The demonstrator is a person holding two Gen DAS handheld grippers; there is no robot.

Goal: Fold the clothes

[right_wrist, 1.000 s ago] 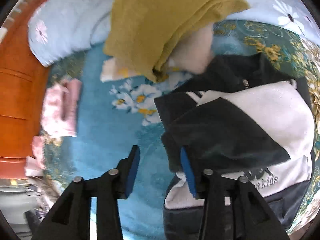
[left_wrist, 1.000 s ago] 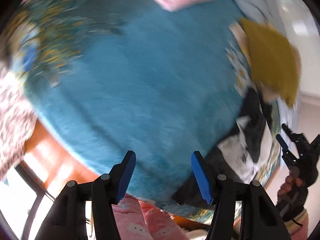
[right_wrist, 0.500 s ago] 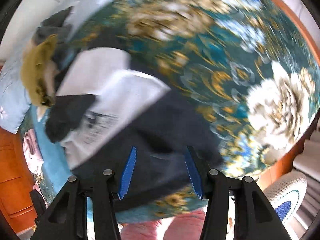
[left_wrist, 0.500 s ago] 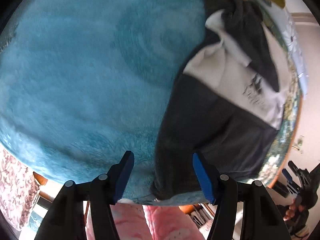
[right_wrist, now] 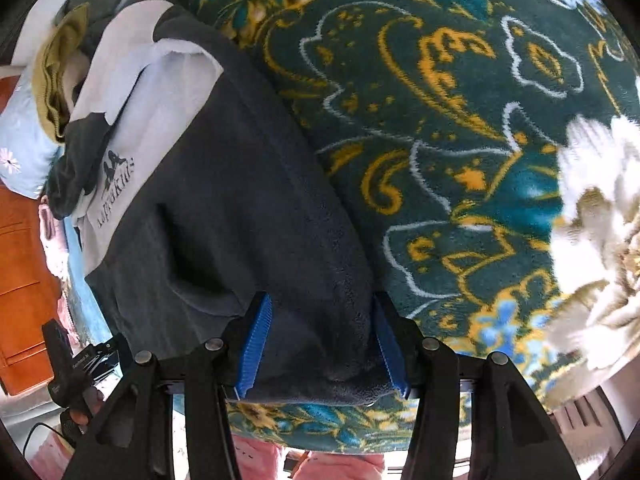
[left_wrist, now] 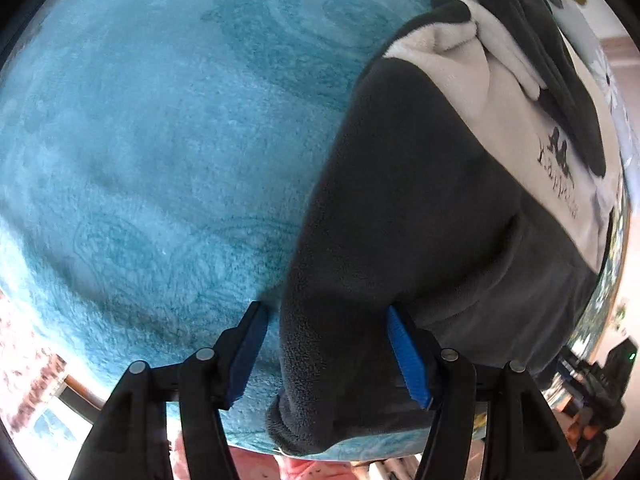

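Note:
A dark grey and white fleece jacket (left_wrist: 420,208) with a printed logo lies flat on the bed; it also shows in the right wrist view (right_wrist: 224,200). My left gripper (left_wrist: 328,354) is open, its jaws either side of the jacket's near left hem corner. My right gripper (right_wrist: 320,348) is open, its jaws either side of the near right hem corner. Neither has closed on the cloth.
A plain teal blanket (left_wrist: 160,160) lies left of the jacket, and a teal floral blanket (right_wrist: 460,140) right of it. A mustard garment (right_wrist: 52,76) and a pale blue pillow (right_wrist: 20,148) lie beyond the jacket. Orange wooden furniture (right_wrist: 24,300) stands to the left.
Both grippers swung down from the far part of the bed to the jacket's near hem. The hem corners now sit between their open jaws.

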